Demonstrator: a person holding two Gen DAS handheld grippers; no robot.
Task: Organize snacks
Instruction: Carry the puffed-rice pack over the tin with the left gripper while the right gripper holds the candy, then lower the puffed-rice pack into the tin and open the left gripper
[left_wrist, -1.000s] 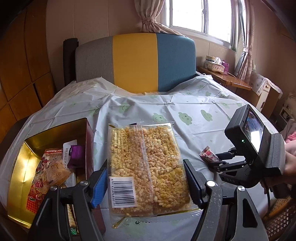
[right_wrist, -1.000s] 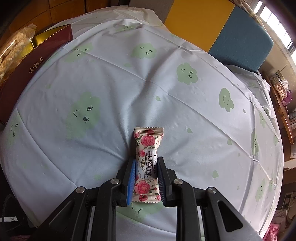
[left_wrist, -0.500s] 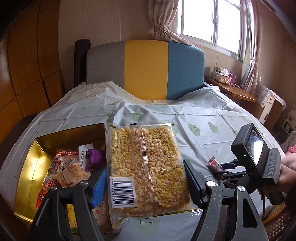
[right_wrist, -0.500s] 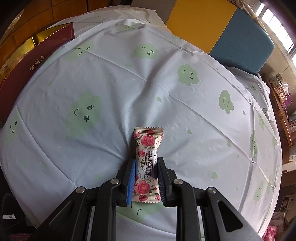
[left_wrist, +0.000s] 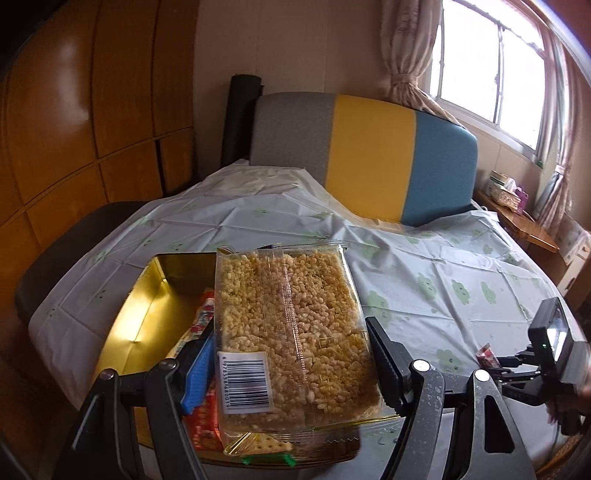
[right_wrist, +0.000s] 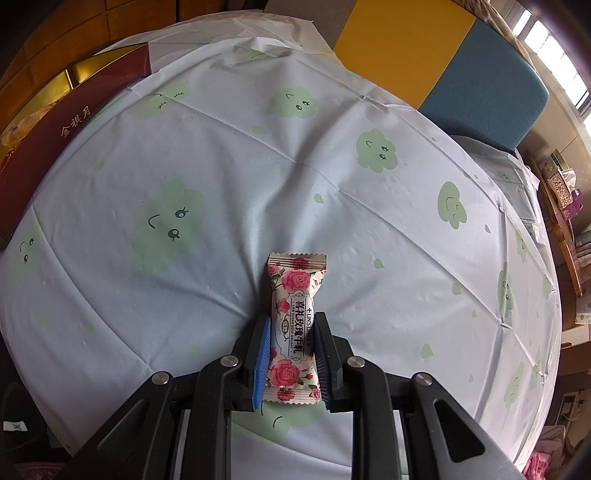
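A wide stretch of bare tablecloth (right_wrist: 332, 177) is seen ahead of the right gripper (right_wrist: 291, 354), bounded far left by the dark red wall of the gold-lined box (right_wrist: 74, 118). The rose-printed candy (right_wrist: 293, 325) is clamped between its nearly closed jaws, resting on the cloth. The puffed-rice pack (left_wrist: 295, 332) is gripped widthwise by the left gripper (left_wrist: 291, 365), held above the box (left_wrist: 147, 317), whose near rim lies below the fingers.

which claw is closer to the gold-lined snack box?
Left. The left claw holds a clear pack of puffed-rice bars right over the gold-lined box; the right claw, shut on a rose-print candy, sits well off across the tablecloth.
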